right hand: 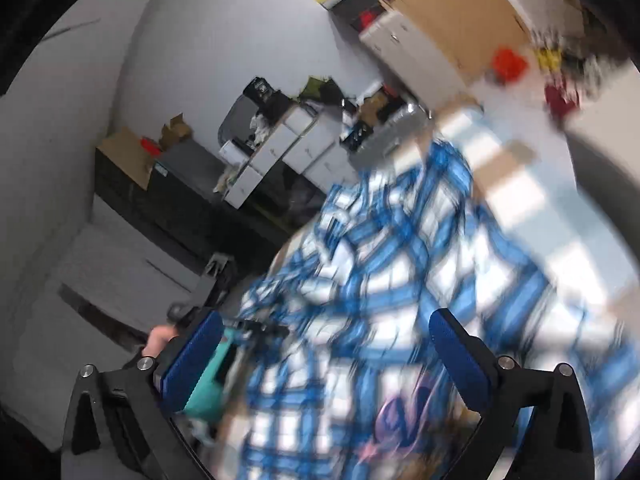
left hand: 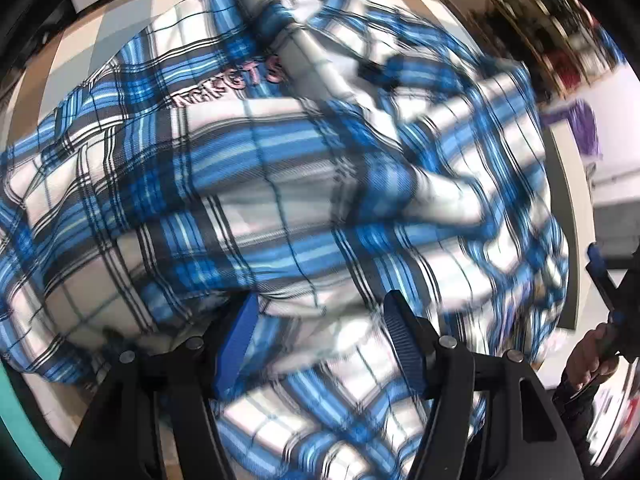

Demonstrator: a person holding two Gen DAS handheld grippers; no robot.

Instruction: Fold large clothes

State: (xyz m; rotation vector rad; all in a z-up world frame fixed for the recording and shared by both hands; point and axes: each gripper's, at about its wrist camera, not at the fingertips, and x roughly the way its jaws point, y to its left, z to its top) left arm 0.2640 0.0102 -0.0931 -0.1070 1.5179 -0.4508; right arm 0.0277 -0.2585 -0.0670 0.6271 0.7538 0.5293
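On the checked counter (left hand: 52,92), the blue-and-white plaid shirt (left hand: 280,184) lies in a rumpled mound covering most of the surface; pink lettering shows on the upper panel, and a fold of sleeve or hem bunches toward the right edge. It is not yet a neat rectangle, so the folding looks to be at an early or middle stage.

Left gripper (left hand: 320,340): points steeply down over the near part of the shirt. Jaws stand apart, blue pads clear on both sides, cloth seen between and beneath them. Nothing appears pinched; whether the fingertips brush the fabric cannot be told through the blur. Likely reason for the pose: lined up above a fold, ready either to press it flat or to take a fresh hold.

Right gripper (right hand: 326,344): held higher and tilted more toward level, so its camera takes in the far wall and cluttered cabinets (right hand: 288,148) as well as the shirt. Jaws spread wide with no cloth clamped; the plaid sits blurred beyond and between the pads. In the left wrist view it appears at the right edge, held by the person's hand (left hand: 596,356). Judgement: wide jaws held clear of the mound suit a release, leaving the cloth to settle on the counter.

Risk: the loose right-hand bunch may slide and undo the fold.
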